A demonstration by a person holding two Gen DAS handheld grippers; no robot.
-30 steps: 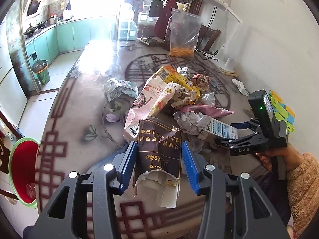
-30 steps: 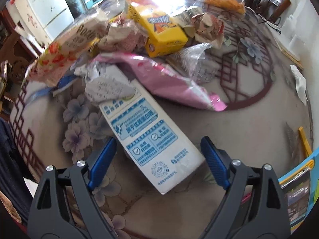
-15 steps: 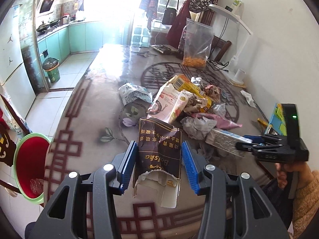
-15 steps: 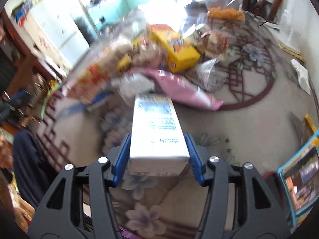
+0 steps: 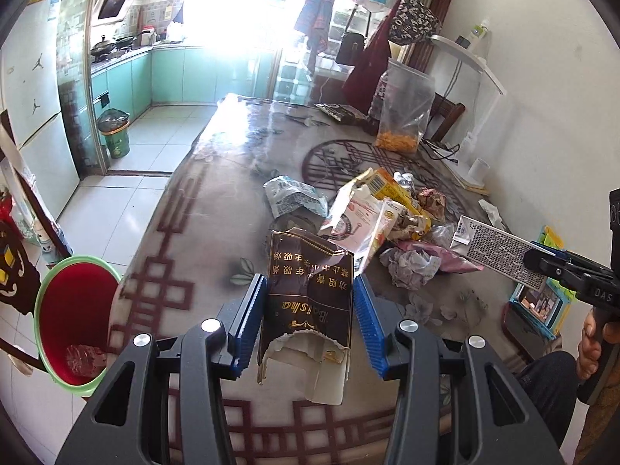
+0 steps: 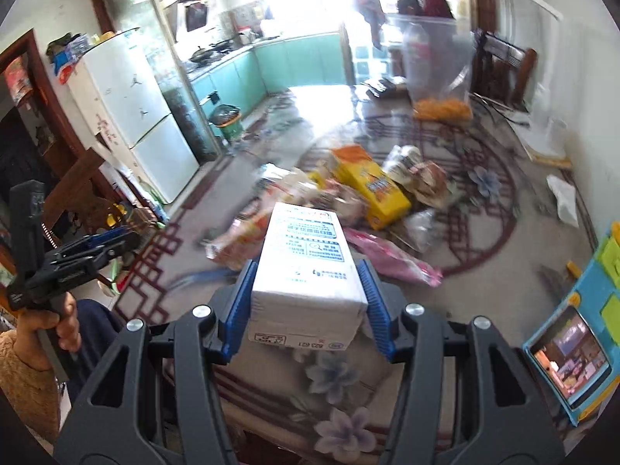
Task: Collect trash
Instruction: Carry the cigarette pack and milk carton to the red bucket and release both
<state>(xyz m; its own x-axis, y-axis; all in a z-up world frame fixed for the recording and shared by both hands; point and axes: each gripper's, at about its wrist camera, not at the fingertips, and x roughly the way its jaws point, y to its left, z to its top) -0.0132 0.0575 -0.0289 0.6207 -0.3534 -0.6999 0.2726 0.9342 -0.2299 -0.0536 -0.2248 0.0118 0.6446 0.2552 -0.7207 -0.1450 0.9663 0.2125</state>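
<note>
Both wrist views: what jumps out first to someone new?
Each gripper already holds trash: the left gripper clamps a torn dark brown carton, the right gripper a white box. Beyond them, a heap of wrappers sits mid-table around a yellow box. A red bin with a green rim stands on the floor off the table's left edge.

Your torn dark-brown cigarette carton [image 5: 308, 302] with gold lettering hangs flattened and ragged-edged above the table. Your white box [image 6: 306, 267] with blue print is lifted clear, long axis pointing away. The remaining wrappers [image 5: 391, 217] lie heaped mid-table; the red bin [image 5: 73, 317] stands on the floor beside it.
</note>
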